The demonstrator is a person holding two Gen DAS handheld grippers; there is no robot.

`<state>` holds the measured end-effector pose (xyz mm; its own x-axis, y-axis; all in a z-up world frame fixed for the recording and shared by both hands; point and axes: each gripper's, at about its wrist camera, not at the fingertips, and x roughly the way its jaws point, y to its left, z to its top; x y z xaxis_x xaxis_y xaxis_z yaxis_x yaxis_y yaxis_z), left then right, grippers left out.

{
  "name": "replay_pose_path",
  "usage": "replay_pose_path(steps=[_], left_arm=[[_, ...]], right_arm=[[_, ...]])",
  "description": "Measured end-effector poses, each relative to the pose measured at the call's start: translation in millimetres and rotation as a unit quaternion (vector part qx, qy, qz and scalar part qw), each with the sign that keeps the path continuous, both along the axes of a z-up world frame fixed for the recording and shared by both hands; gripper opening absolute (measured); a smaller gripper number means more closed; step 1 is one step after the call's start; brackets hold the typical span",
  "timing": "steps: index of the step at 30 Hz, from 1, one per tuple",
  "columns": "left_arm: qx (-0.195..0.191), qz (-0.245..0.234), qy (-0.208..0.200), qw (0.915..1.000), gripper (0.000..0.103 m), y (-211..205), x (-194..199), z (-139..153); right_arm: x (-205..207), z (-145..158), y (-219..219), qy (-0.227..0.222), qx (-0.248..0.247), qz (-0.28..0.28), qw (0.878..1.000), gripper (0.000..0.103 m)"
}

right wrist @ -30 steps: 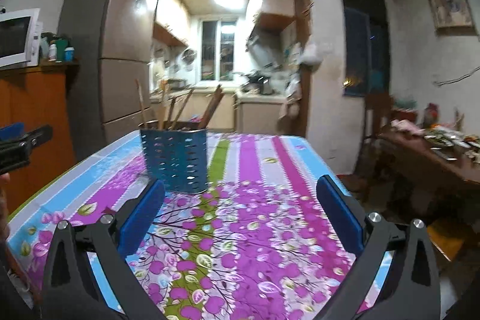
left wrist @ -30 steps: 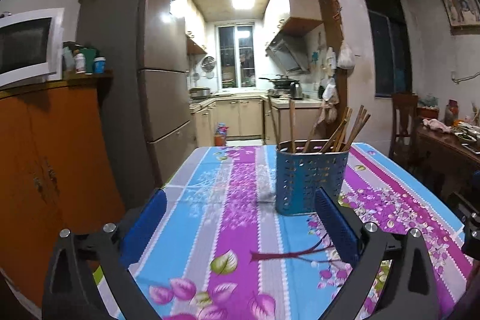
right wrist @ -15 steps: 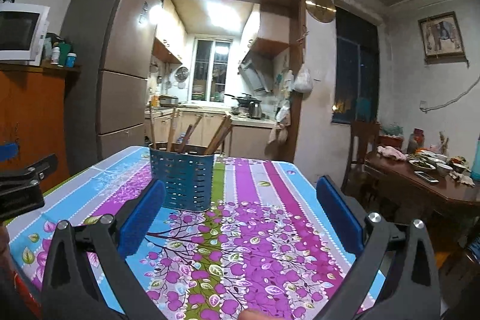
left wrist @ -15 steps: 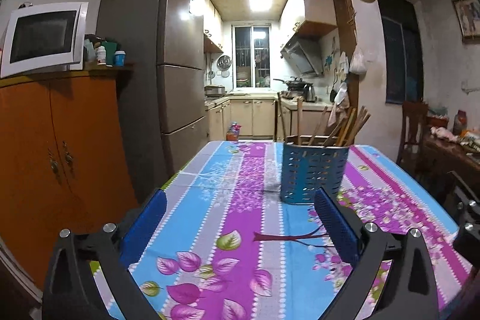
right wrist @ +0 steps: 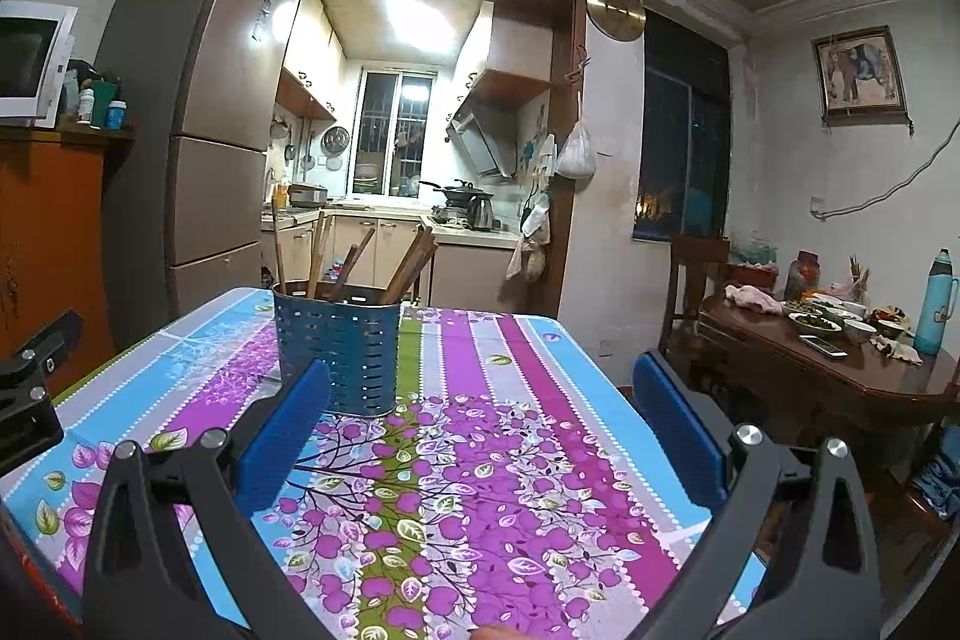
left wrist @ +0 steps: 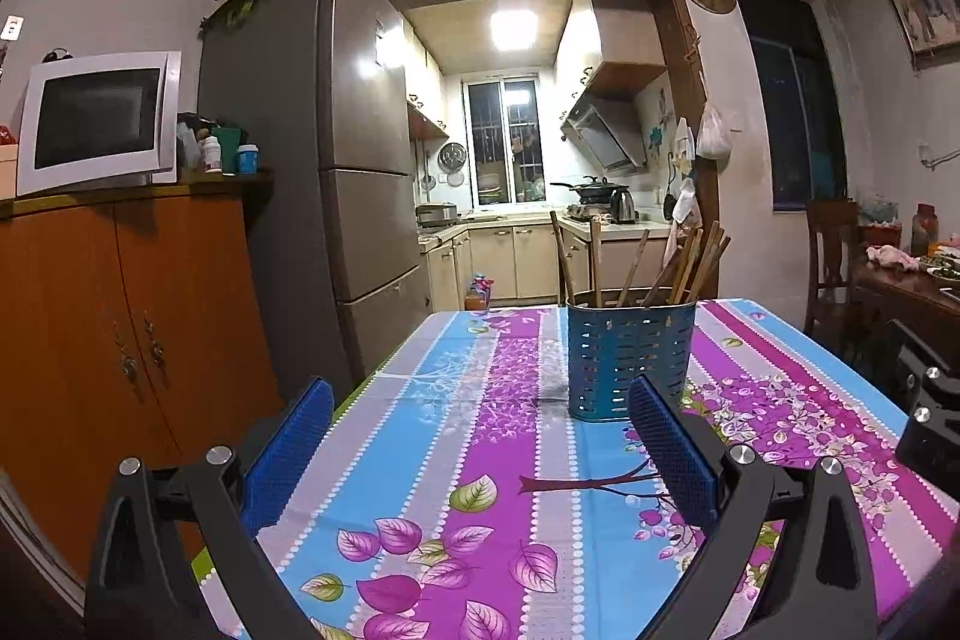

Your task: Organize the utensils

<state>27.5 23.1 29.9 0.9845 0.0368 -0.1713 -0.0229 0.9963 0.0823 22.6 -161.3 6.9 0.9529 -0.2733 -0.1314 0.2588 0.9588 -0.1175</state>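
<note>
A blue perforated utensil holder stands upright on the floral tablecloth, with several wooden chopsticks leaning in it. It also shows in the right wrist view, with the chopsticks sticking out. My left gripper is open and empty, held above the table short of the holder. My right gripper is open and empty, with the holder just beyond its left finger.
An orange cabinet with a microwave and a tall fridge stand left of the table. A dark wooden dining table with dishes and a chair stands to the right. The kitchen lies beyond.
Both grippers have pulled back and risen a little from the holder, so it looks smaller and more of the room shows. Both stay open and empty.
</note>
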Motion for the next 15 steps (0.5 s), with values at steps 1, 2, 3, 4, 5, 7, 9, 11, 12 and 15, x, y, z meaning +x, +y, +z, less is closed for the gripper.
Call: replay_pose_path(steps=[1, 2, 3, 4, 5, 7, 9, 11, 12, 15], left_arm=[[0.002, 0.001, -0.002, 1.0000, 0.098, -0.5, -1.4, 0.4], [0.006, 0.002, -0.005, 1.0000, 0.098, -1.4, -2.9, 0.8], [0.010, 0.004, -0.008, 0.9999, 0.098, -2.1, -4.2, 1.1], [0.013, 0.006, -0.010, 0.9998, 0.098, -3.0, -5.1, 1.2], [0.017, 0.007, -0.012, 0.9998, 0.098, -4.2, -5.9, 1.1], [0.017, 0.006, -0.011, 0.9998, 0.098, -5.5, -6.6, 1.0], [0.017, 0.006, -0.010, 0.9998, 0.098, -4.8, -6.5, 0.9], [0.019, 0.006, -0.009, 0.9998, 0.098, -5.7, -6.8, 0.7], [0.020, 0.005, -0.009, 0.9997, 0.098, -5.9, -6.9, 0.7], [0.018, 0.005, -0.010, 0.9998, 0.098, -6.0, -7.0, 1.0]], right_arm=[[-0.8, -0.5, 0.9, 0.000, -0.001, 0.001, 1.000, 0.098], [-1.3, -0.6, 1.6, 0.000, -0.001, 0.002, 1.000, 0.098], [-1.7, -0.6, 2.0, 0.000, -0.001, 0.003, 1.000, 0.098], [-2.2, -0.5, 3.1, 0.000, -0.002, 0.004, 1.000, 0.098], [-2.5, 0.0, 3.6, 0.000, -0.002, 0.004, 1.000, 0.097], [-3.0, 1.2, 4.9, 0.000, -0.003, 0.005, 1.000, 0.098], [-3.7, 1.7, 6.3, 0.000, -0.004, 0.006, 1.000, 0.098], [-3.5, 1.0, 7.3, 0.000, -0.005, 0.007, 1.000, 0.098], [-3.3, 0.8, 7.9, 0.002, -0.006, 0.008, 1.000, 0.098], [-2.1, 0.6, 8.5, 0.006, -0.004, 0.008, 1.000, 0.098]])
